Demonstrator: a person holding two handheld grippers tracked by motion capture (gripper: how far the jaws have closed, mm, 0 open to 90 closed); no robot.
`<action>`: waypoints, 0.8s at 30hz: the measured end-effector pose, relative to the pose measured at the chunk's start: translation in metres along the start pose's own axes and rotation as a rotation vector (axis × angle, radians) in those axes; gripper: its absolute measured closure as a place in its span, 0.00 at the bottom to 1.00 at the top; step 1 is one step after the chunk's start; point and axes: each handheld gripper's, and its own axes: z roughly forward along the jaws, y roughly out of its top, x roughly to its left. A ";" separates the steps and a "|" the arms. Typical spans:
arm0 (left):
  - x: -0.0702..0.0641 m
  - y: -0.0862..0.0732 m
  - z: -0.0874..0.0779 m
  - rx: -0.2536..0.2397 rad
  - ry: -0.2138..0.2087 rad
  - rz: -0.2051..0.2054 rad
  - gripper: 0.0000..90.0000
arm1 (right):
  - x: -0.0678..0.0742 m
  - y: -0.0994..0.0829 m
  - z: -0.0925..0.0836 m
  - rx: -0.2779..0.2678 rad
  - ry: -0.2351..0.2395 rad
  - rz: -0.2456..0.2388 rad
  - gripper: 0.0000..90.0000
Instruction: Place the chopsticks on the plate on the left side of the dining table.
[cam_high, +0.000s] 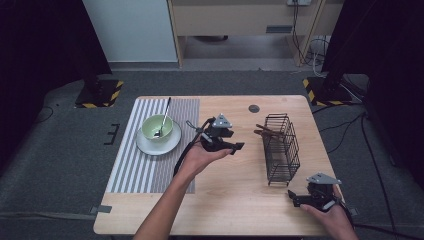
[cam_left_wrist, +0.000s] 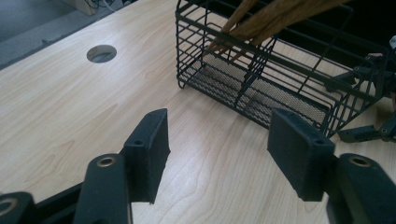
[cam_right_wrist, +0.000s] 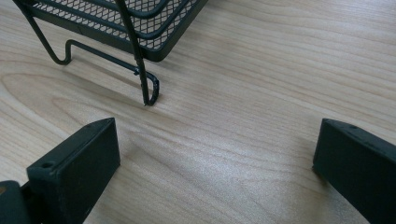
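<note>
The rack, a black wire basket, stands upright on the wooden surface, and everything else can be placed from it. Brown sticks lean out of its far compartment, their ends poking over the rim towards the bowl side; in the left gripper view they rise from the mesh floor behind a wire divider.

The left hand-held gripper hangs in the air just to the bowl side of the rack, level with its far half and apart from it, jaws pointing at the rack. Its jaws stand partly apart with nothing between them; below the gap lies bare wood, and the rack's near corner sits just beyond.

The right hand-held gripper rests low at the rack's near end, close to the surface's front edge, jaws aimed towards the rack's foot. It is released, jaws spread wide with bare wood in between, and a bent wire foot of the rack stands just beyond them, not touching.

Well away from the rack, beyond the left hand-held gripper, a green bowl sits on a white plate on a striped mat, with a spoon leaning in the bowl.
</note>
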 end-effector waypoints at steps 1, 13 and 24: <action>0.000 0.001 -0.001 -0.010 0.000 0.002 0.44 | 0.000 0.000 0.000 0.000 0.000 0.000 0.01; 0.001 0.020 -0.007 -0.034 -0.004 0.034 0.58 | 0.000 0.000 0.000 0.001 0.000 0.002 0.01; 0.003 0.043 -0.021 -0.078 -0.032 0.052 0.71 | 0.000 0.000 0.000 0.000 -0.002 0.003 0.01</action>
